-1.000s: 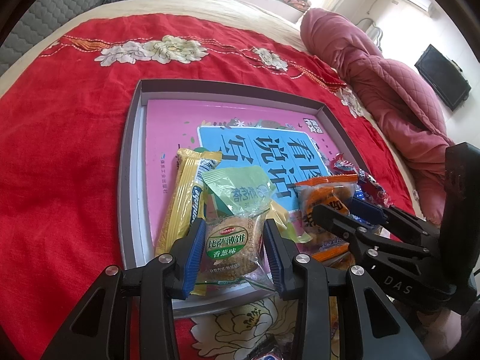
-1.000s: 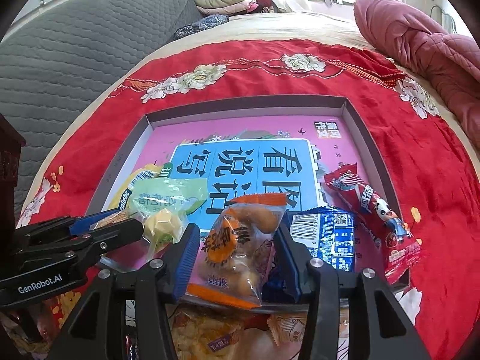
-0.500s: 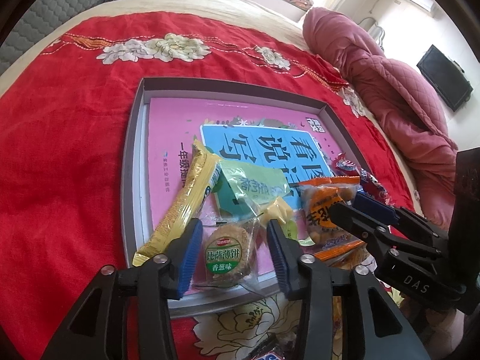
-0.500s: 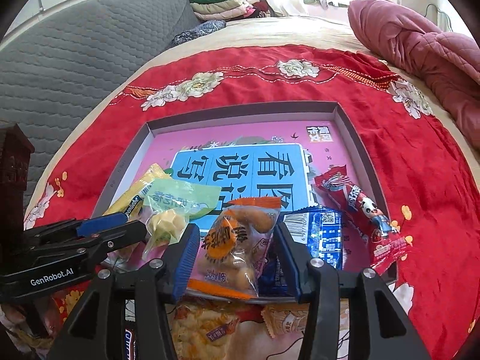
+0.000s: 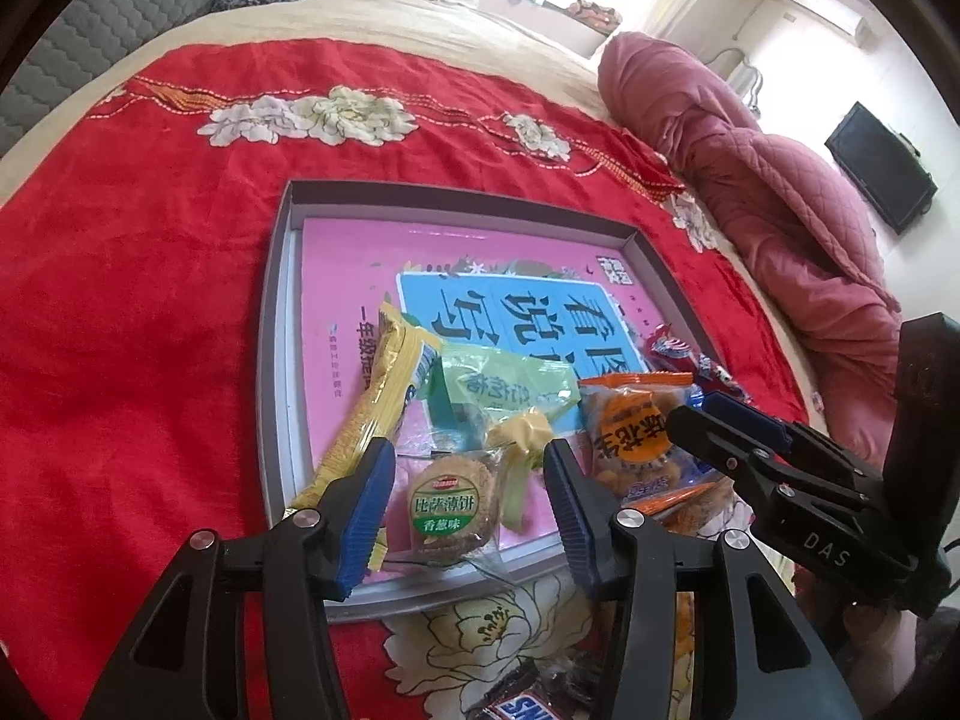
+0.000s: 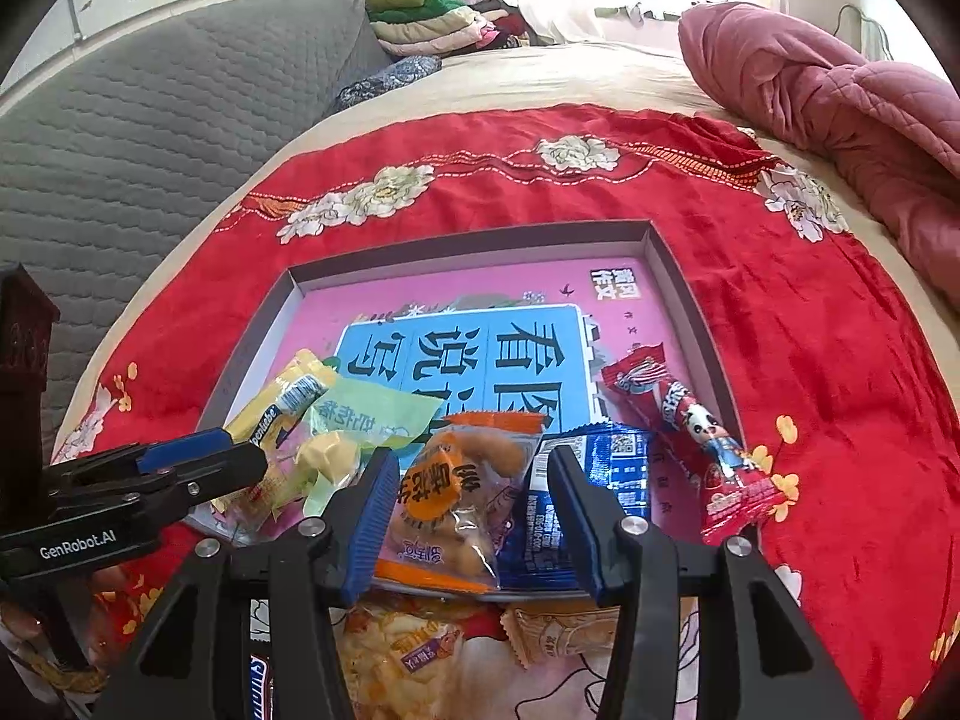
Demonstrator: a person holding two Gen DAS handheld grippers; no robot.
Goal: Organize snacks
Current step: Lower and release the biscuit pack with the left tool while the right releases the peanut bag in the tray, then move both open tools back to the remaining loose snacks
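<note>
Placement step: left gripper [image 5: 468, 501] and right gripper [image 6: 474, 516], jaws spread, straddle biscuit packet [image 5: 451, 507] and orange snack packet [image 6: 459, 498] in the tray [image 5: 273, 372]; next, retreat for the near loose snacks.

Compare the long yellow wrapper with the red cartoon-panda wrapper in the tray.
The long yellow snack wrapper lies by the grey tray's left wall, its near end over the front rim; the red panda-print snack wrapper lies at the right, its near end over the right rim. The yellow one is plain, with a barcode; the red one carries a cartoon. Both are long, sealed and ungripped.
</note>
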